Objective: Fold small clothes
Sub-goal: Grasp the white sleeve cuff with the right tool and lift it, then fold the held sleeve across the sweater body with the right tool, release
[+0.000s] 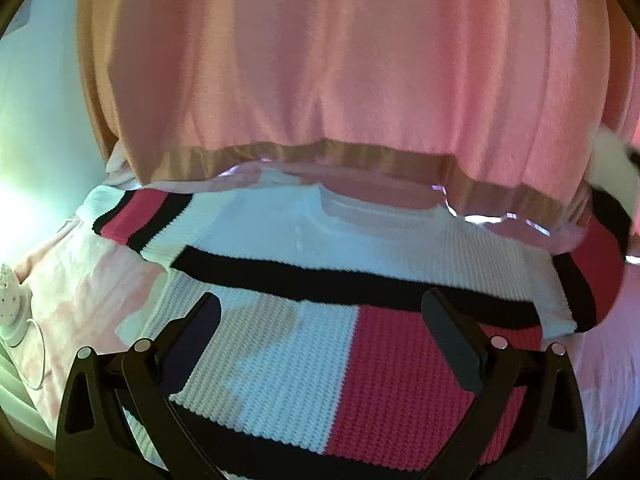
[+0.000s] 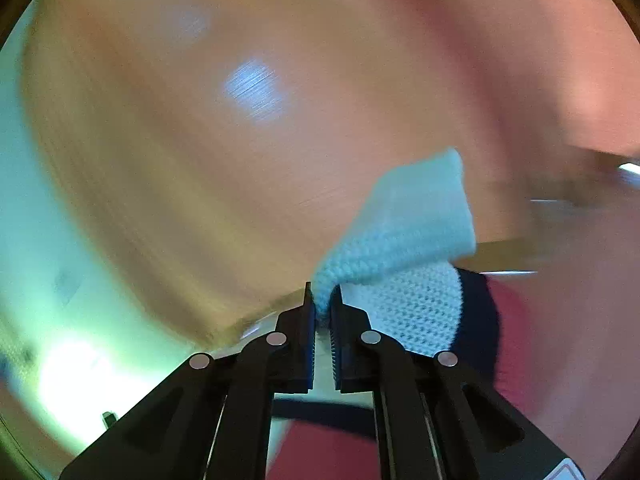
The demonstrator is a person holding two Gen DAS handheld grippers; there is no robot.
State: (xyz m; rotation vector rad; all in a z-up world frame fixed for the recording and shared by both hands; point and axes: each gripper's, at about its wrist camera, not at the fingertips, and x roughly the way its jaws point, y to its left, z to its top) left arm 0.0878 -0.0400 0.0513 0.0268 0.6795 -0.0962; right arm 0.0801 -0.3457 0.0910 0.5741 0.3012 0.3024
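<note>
Right wrist view: right gripper is pinching the sweater's white cuff; keep that hold firm. Left gripper, jaws wide and empty, is hovering over the sweater lying flat; beyond stands a person's pink top.

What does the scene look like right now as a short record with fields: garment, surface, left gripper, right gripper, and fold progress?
garment: knit sweater, white with black and red stripes, body lying flat
surface: pink cover under the sweater
person: pink top fills the background
left gripper: jaws wide apart above the sweater body, holding nothing
right gripper: jaws shut on the white cuff of a sleeve, lifted
fold progress: body not yet folded
</note>
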